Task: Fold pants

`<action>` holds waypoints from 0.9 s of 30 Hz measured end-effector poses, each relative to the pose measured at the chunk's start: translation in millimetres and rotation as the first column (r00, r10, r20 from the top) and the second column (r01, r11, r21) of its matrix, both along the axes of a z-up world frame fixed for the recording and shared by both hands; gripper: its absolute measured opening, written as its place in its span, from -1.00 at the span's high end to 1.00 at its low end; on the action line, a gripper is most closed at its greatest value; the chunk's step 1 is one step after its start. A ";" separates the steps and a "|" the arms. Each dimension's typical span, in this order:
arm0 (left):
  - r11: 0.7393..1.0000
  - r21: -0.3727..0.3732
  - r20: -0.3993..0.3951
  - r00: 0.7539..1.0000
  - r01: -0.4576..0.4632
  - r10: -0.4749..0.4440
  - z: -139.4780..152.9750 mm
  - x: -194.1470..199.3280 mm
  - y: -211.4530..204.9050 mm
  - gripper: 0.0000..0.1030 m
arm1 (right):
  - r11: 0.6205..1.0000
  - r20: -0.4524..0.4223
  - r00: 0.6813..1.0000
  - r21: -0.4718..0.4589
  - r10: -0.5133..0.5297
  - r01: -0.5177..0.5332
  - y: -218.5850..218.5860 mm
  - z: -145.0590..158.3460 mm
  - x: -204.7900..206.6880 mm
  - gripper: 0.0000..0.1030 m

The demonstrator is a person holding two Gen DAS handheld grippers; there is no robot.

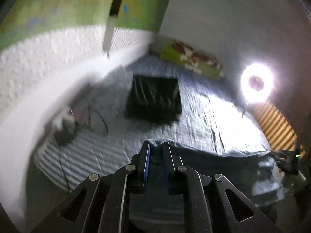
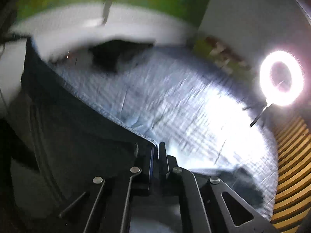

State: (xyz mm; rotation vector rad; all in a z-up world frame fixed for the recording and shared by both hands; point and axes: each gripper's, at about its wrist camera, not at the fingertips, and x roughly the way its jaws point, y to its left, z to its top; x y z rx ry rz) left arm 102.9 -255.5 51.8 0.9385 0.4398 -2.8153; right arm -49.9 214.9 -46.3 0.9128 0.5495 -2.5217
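Blue-grey pants (image 1: pixel 213 155) are held up over the bed between my two grippers. My left gripper (image 1: pixel 157 145) is shut on one end of their upper edge, with fabric bunched between the fingers. From there the edge runs right to the other gripper, dark and blurred, at the far right (image 1: pixel 287 162). In the right wrist view, my right gripper (image 2: pixel 156 148) is shut on the pants' edge, and the pants (image 2: pixel 73 124) hang away to the left as a dark sheet. Both views are motion-blurred.
A black folded garment (image 1: pixel 153 97) lies on the striped light-blue bed sheet (image 1: pixel 204 112). A green and brown pillow (image 1: pixel 192 60) sits at the far end. A small device with cables (image 1: pixel 64 125) lies by the white wall. A ring light (image 1: pixel 256 82) glares above wooden slats (image 1: pixel 276 128) on the right.
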 end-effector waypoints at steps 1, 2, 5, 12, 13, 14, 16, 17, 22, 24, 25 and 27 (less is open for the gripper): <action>1.000 -0.008 -0.022 1.000 0.003 -0.003 14.0 -5.3 -2.8 0.76 | 1.000 -0.026 1.000 -0.014 -0.010 0.009 1.0 14.1 -3.5 0.94; 1.000 -0.016 -0.036 0.999 -0.010 0.010 25.6 -12.2 -6.7 0.76 | 1.000 -0.052 0.998 -0.019 -0.020 0.019 0.0 28.0 -9.6 0.94; 0.998 -0.054 -0.058 0.998 -0.029 0.026 47.4 -43.6 -13.9 0.76 | 0.999 -0.109 0.994 0.018 -0.033 0.035 -17.3 50.5 -40.7 0.94; 0.994 -0.091 0.098 0.993 -0.055 0.064 -4.8 -184.1 -35.5 0.76 | 0.991 0.047 0.994 0.094 -0.095 0.091 -42.1 -11.9 -180.4 0.94; 0.993 -0.100 0.126 0.989 -0.067 0.080 -22.3 -206.5 -39.2 0.76 | 0.991 0.066 0.992 0.091 -0.105 0.099 -42.6 -22.2 -196.5 0.94; 0.993 -0.088 0.154 0.984 -0.081 0.094 -39.8 -226.7 -44.6 0.76 | 0.990 0.096 0.988 0.087 -0.120 0.112 -42.7 -35.3 -217.3 0.94; 0.990 -0.098 0.203 0.971 -0.104 0.122 -74.9 -263.3 -50.9 0.76 | 0.985 0.131 0.979 0.094 -0.158 0.147 -44.8 -63.3 -253.4 0.94; 0.987 -0.114 0.224 0.965 -0.111 0.134 -88.9 -278.0 -51.5 0.76 | 0.981 0.139 0.975 0.106 -0.174 0.160 -47.6 -77.5 -270.2 0.94; 0.987 -0.131 0.356 0.925 -0.093 0.134 -147.4 -331.9 -47.1 0.63 | 0.971 0.232 0.950 0.164 -0.210 0.175 -57.0 -133.6 -317.5 0.84; 0.989 -0.121 0.370 0.920 -0.085 0.125 -153.0 -337.8 -46.6 0.38 | 0.972 0.255 0.942 0.136 -0.220 0.190 -48.6 -136.1 -322.0 0.69; 0.991 -0.108 0.376 0.919 -0.082 0.117 -152.3 -335.8 -46.9 0.25 | 0.975 0.258 0.942 0.107 -0.216 0.194 -43.2 -129.7 -319.2 0.52; 0.991 -0.115 0.383 0.917 -0.073 0.112 -148.7 -332.2 -46.2 0.14 | 0.981 0.251 0.948 0.032 -0.194 0.192 -27.3 -108.3 -309.5 0.26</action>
